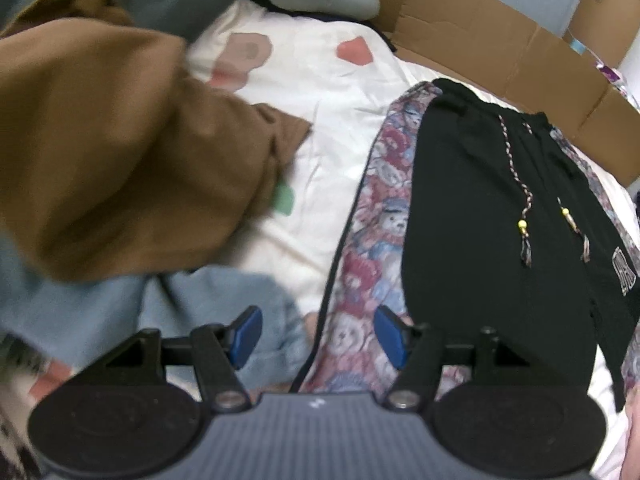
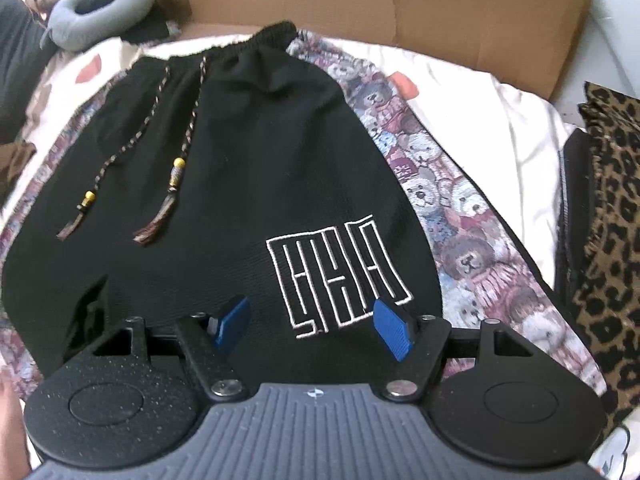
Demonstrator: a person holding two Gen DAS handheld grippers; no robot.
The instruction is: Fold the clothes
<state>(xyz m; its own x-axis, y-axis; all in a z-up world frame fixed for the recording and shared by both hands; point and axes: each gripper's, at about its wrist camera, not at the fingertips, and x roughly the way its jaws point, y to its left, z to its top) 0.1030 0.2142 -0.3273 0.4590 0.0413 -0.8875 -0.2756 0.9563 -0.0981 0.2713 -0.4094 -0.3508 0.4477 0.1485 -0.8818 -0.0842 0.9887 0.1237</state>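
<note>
Lying flat on the white sheet: black shorts (bear-print side panels), waistband at the far end. Hovering over the near hem, left gripper and right gripper, fingers apart, gripping nothing. Sitting left: brown garment.

Black shorts with teddy-bear print side panels, a beaded drawstring and a white outlined logo lie flat on a white bedsheet, elastic waistband toward the cardboard behind the bed.
</note>
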